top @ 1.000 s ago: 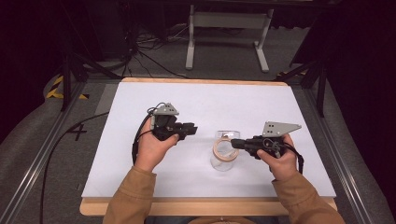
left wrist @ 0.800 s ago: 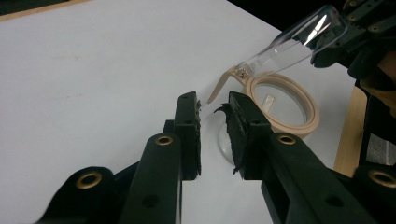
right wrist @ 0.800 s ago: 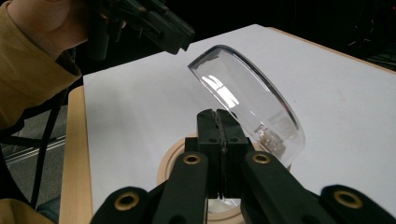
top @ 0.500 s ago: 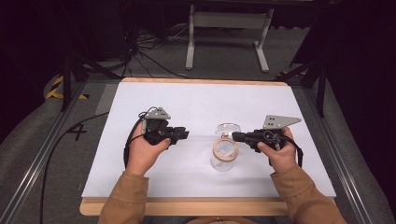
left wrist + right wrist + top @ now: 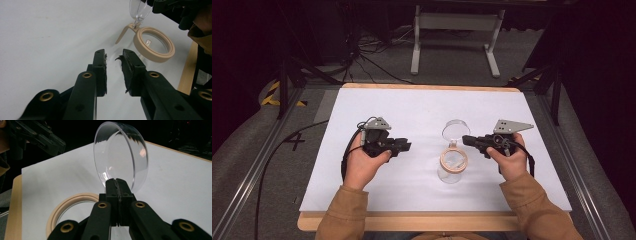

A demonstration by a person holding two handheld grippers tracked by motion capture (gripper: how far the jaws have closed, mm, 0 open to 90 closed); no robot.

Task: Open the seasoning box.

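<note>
Resting low at the left centre of the high view, the left gripper (image 5: 406,146) is sitting in the person's left hand (image 5: 362,162) over the white table sheet (image 5: 412,107), pointing toward the frame's middle. In the left gripper view its two black jaws are standing a narrow gap apart with nothing between them, the bare sheet showing through the gap, and a shred of torn black padding is sticking out from the right-hand pad.

Moving rightward, a clear glass jar with a beige ring-shaped rim (image 5: 453,161) is standing just below the centre of the high view, between the two grippers and well apart from the left one. In the left gripper view that rim (image 5: 153,44) is lying at the upper right, with a beige strap curving off its left side.

A round, clear plastic lid with a shallow wall (image 5: 456,131) is standing tilted on edge just above the jar, hinged to the rim. In the right gripper view it (image 5: 120,155) is rising at the upper centre, and the jar's rim (image 5: 67,212) is showing at the lower left.

At the right centre of the high view, the right gripper (image 5: 466,140) is being held in the person's right hand (image 5: 511,160). Its jaws are pinching the lid's lower edge, pressed fully together on the thin plastic.
</note>
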